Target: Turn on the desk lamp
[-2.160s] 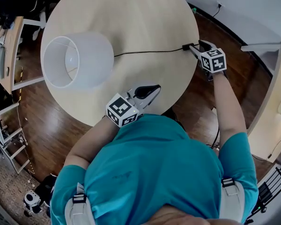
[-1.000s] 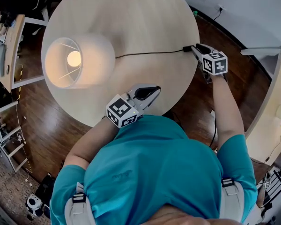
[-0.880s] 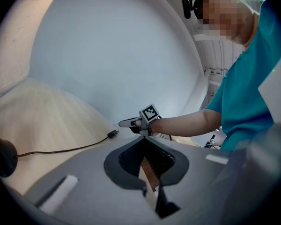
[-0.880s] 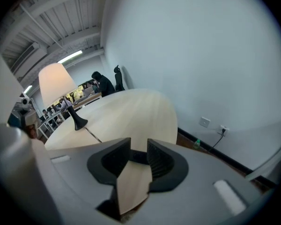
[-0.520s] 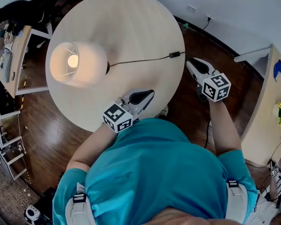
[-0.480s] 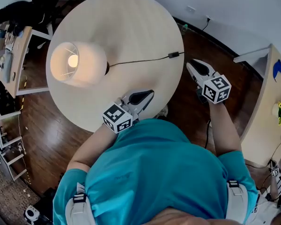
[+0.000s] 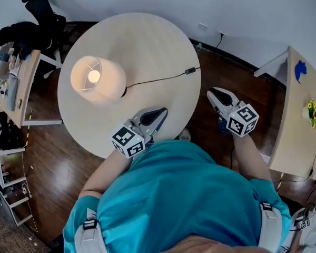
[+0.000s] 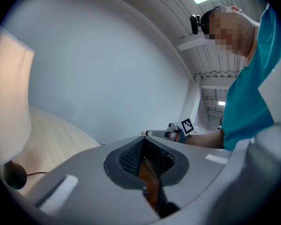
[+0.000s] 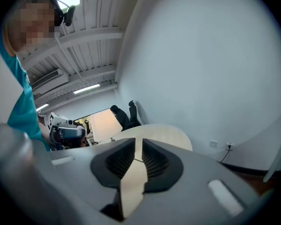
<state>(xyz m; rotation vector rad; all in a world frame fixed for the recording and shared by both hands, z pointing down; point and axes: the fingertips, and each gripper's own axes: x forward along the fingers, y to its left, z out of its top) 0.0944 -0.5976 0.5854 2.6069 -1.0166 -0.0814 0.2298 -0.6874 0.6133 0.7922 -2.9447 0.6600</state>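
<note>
Both grippers have pulled back and up from the table (image 7: pixel 147 41) since the earlier frames. Your right gripper (image 7: pixel 214 93) was at the inline switch (image 7: pixel 190 70) at the table's right edge; now it sits off the table, right of centre in the head view, over the wood floor (image 7: pixel 216 73). Desk lamp (image 7: pixel 97 79) was dark in the oldest frame and has been lit in every frame since.

Lamp location: upper left of the head view, standing on the round table, bulb glowing inside the shade. Its cord (image 7: pixel 158 79) runs right from the base to the switch, which lies alone near the table edge, well apart from both grippers.

Placement logic, as I read it: the switch is on the right side, so your right gripper did the work. The left gripper (image 7: pixel 160 113) looks idle, parked just over the table's lower edge, clear of lamp and cord. With the lamp on, backing off makes sense and the task looks done.

Jaws:
- Right: have just been closing, now down to a narrow slit. The right gripper view shows only table and lit shade through the gap. Nothing between the pads, nothing touched.
- Left: pressed together at the tips in the left gripper view, only a sliver of floor showing lower down. Holding nothing, touching nothing.
</note>
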